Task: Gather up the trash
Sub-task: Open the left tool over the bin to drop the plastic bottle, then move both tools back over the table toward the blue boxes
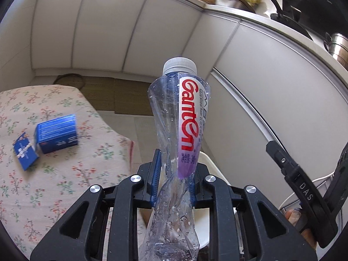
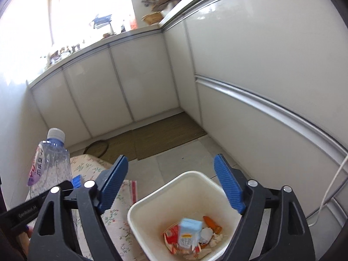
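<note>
- The left gripper (image 1: 175,180) is clamped on a crushed clear bottle (image 1: 182,117), pinching its twisted waist between the blue pads (image 1: 155,174); the white cap points up and away.
- The right gripper (image 2: 171,182) stands wide apart with nothing between its fingers.
- A white bin (image 2: 152,204) sits on the floor directly below the right gripper, holding a pale blue carton (image 2: 189,231), red wrappers and crumpled paper.
- The held bottle is up left of the bin, over the table's edge.
- Left of the bin, a floral-cloth table (image 1: 65,187) carries two blue boxes (image 1: 56,133).
</note>
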